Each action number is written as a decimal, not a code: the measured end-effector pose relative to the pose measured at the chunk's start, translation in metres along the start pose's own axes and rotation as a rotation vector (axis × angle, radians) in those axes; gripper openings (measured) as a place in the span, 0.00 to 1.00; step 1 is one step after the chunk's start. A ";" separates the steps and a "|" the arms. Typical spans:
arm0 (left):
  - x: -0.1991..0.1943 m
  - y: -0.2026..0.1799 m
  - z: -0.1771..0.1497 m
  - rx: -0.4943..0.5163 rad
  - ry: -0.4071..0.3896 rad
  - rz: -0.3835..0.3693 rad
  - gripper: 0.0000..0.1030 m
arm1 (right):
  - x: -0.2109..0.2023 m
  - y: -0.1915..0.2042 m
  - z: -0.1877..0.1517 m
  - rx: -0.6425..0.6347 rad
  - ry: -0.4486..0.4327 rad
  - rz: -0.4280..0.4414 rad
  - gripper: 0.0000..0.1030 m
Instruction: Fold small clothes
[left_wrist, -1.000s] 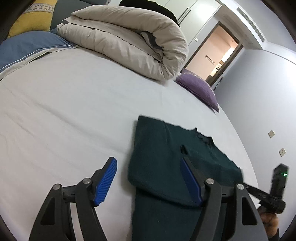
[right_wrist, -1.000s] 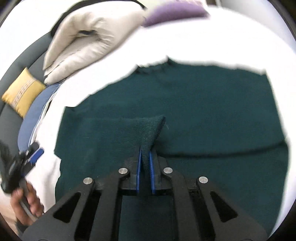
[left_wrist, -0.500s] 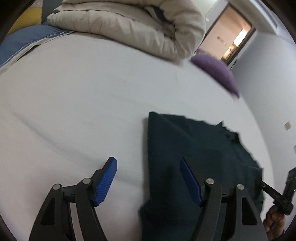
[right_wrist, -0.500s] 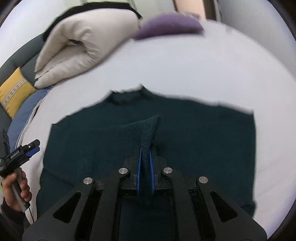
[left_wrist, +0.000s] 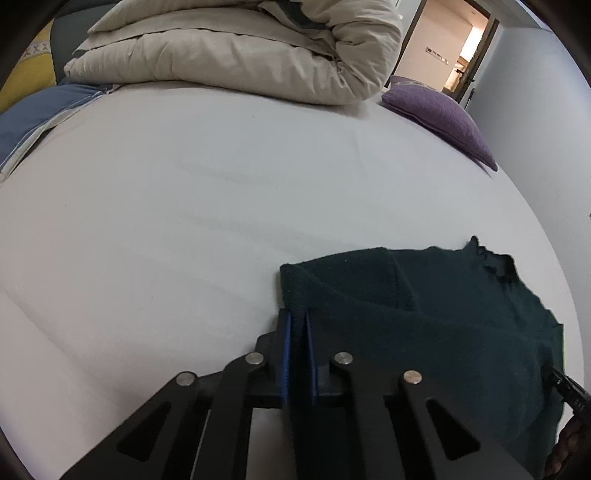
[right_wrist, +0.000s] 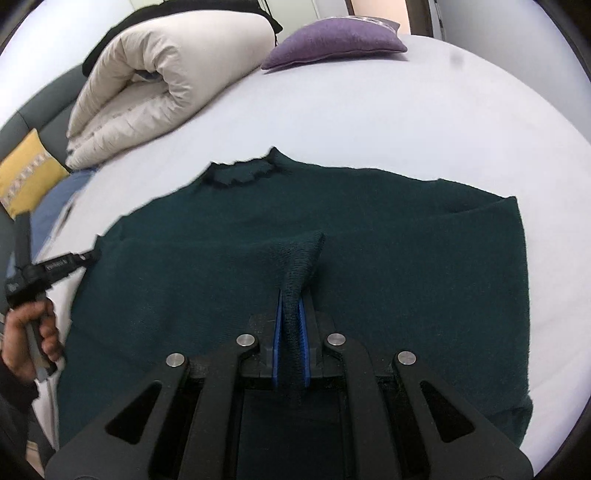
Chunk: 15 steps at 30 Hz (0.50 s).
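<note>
A dark green knit sweater (right_wrist: 406, 229) lies flat on the white bed sheet (left_wrist: 184, 203), neck hole toward the far side. My right gripper (right_wrist: 290, 295) is shut on a raised pinch of the sweater's cuff or fold near its middle. My left gripper (left_wrist: 295, 317) has its jaws closing tight on the sweater (left_wrist: 443, 314) at its left edge, with cloth between the blue pads. In the right wrist view the left gripper (right_wrist: 85, 256) touches that same left edge, held by a hand (right_wrist: 33, 332). The right gripper's tip (left_wrist: 565, 387) shows at the far right.
A rolled beige duvet (left_wrist: 240, 48) lies at the head of the bed with a purple cushion (left_wrist: 439, 110) beside it. A blue pillow (left_wrist: 22, 122) and a yellow cushion (right_wrist: 26, 173) sit at the left. An open doorway (left_wrist: 454, 48) is beyond.
My left gripper moved down to the sweater's left edge and went from wide open to shut on it. The right gripper sank slightly, still holding its pinch of cloth.
</note>
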<state>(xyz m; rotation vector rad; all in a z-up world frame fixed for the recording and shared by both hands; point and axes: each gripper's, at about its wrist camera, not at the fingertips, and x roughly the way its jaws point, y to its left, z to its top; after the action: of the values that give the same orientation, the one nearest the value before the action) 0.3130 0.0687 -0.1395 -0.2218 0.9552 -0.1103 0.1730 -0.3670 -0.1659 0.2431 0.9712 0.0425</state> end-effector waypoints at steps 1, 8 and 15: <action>0.002 0.003 -0.003 -0.005 -0.011 -0.001 0.09 | 0.002 -0.005 -0.002 0.019 0.006 -0.007 0.07; 0.001 0.005 -0.007 -0.001 -0.047 0.013 0.09 | 0.003 -0.009 -0.003 0.051 -0.038 -0.007 0.06; 0.003 0.004 -0.011 0.032 -0.062 0.024 0.11 | 0.010 -0.019 -0.007 0.074 -0.027 0.007 0.06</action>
<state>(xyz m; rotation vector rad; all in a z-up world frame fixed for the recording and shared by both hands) 0.3055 0.0707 -0.1486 -0.1834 0.8933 -0.0960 0.1713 -0.3830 -0.1824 0.3146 0.9456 0.0096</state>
